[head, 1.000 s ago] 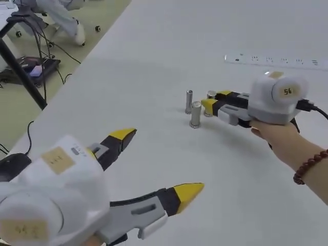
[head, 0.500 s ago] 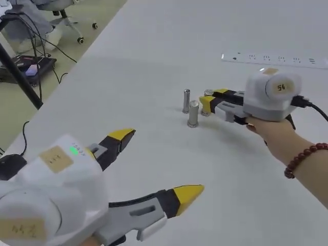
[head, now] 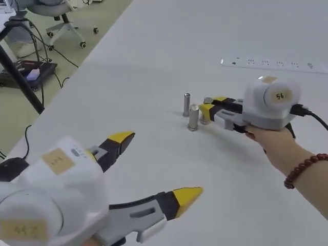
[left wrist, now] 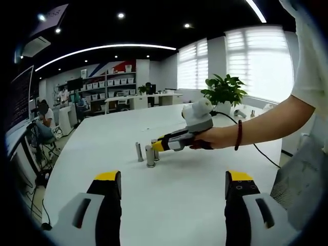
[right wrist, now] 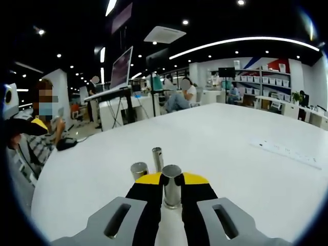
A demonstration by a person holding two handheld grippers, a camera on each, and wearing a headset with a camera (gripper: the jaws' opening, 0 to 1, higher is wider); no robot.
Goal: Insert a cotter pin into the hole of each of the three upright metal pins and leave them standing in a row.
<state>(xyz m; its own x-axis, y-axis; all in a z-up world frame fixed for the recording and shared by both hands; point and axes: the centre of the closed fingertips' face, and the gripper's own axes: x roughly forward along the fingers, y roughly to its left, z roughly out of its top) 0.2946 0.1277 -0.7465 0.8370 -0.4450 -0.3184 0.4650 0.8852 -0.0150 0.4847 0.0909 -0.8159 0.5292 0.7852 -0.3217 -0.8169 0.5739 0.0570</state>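
Holding steady: right gripper (head: 208,107) stays clamped on the held pin (right wrist: 171,185), jaws nearly together around its shaft. Versus a second ago only the headset shifts. The thin pin (head: 186,104) and front pin (head: 193,117) stand upright just beside it on the table (head: 154,61). Left gripper (left wrist: 172,177) hovers well apart, jaws wide, empty. My read: cotter insertion not yet done.

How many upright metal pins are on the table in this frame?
3. In the head view, a thin pin stands farthest left, a thicker pin is nearer the camera, and a third pin stands between the jaws of the right gripper.
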